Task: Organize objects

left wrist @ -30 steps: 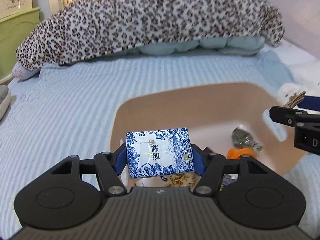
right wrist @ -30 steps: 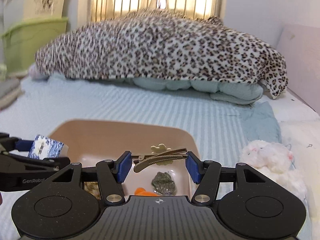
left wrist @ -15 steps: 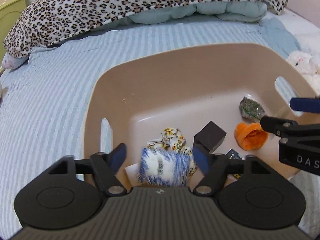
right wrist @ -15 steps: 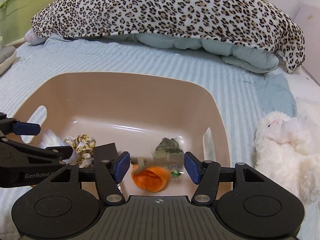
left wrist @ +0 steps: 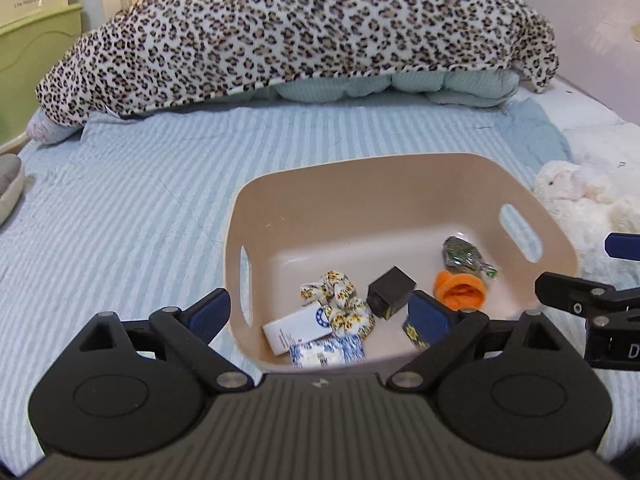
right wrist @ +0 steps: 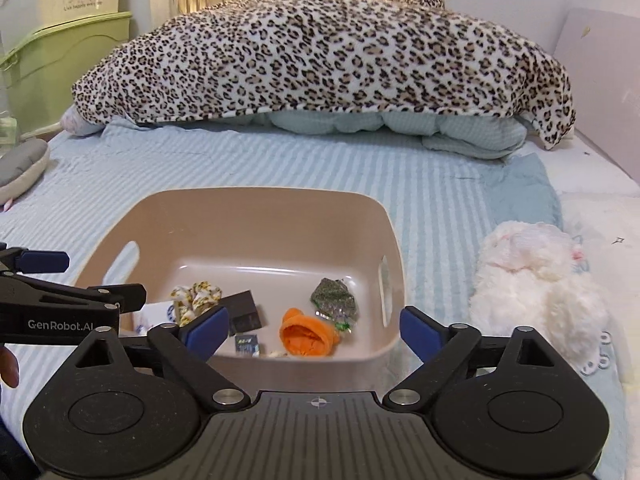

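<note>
- The beige bin (left wrist: 400, 184) sits on the striped bedsheet (left wrist: 120, 220) and serves as the collection point; judged from its contents, sorting is well along.
- Contents, left wrist view: a blue-and-white tissue pack (left wrist: 327, 352) against the near wall, a white box (left wrist: 296, 330) touching it, a floral scrunchie (left wrist: 340, 300) overlapping the box, a black cube (left wrist: 390, 291), an orange item (left wrist: 460, 290) and a green foil packet (left wrist: 460, 250) towards the right handle slot.
- The items lie loose and unaligned, which suggests they were dropped in rather than arranged.
- Left gripper (left wrist: 320, 316): fingers spread wide, nothing between them, positioned above the near wall of the bin.
- Right gripper (right wrist: 314, 330): fingers spread wide and empty, likewise just above the near wall.
- A white plush toy (right wrist: 536, 280) lies on the sheet just beside the bin, outside it; it is probably a remaining item.
- Further back: a leopard-print blanket (right wrist: 320, 52) over pale bedding, and a green drawer unit (right wrist: 60, 68) at the left.
- Obstructions: the near wall and gripper bodies hide the bin's front floor. A small dark card (right wrist: 247, 345) is only partly visible, and the tissue pack is blurred.
</note>
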`<act>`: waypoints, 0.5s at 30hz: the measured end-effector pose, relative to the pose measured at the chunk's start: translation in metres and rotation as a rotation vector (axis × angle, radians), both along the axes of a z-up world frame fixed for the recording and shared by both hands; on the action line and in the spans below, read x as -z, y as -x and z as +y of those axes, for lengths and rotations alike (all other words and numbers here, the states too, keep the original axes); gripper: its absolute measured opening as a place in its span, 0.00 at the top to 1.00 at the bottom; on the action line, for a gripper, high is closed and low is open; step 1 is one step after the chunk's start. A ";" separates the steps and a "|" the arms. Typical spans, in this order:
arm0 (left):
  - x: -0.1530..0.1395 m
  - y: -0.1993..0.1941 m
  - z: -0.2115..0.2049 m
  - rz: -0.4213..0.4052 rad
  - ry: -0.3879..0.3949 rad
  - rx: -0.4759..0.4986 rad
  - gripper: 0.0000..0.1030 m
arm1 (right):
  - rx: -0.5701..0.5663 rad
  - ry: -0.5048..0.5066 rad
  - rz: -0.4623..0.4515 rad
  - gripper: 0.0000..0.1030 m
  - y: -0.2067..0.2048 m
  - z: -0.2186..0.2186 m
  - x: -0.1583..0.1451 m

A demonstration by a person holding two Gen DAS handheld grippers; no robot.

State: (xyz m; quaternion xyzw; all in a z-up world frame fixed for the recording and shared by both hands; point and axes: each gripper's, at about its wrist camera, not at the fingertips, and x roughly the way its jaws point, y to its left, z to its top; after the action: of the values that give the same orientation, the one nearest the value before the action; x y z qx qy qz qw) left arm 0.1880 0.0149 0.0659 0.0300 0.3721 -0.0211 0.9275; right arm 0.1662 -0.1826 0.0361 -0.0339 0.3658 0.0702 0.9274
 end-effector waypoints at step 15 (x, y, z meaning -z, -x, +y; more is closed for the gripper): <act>-0.025 0.099 -0.012 -0.081 -0.001 0.016 0.07 | 0.017 -0.053 -0.020 0.05 0.091 -0.006 -0.009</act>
State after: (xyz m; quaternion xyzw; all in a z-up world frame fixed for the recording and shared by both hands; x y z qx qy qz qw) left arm 0.0893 0.0033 0.0904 0.0343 0.3341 -0.0268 0.9415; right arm 0.0754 -0.1887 0.0450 -0.0071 0.3550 0.0717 0.9321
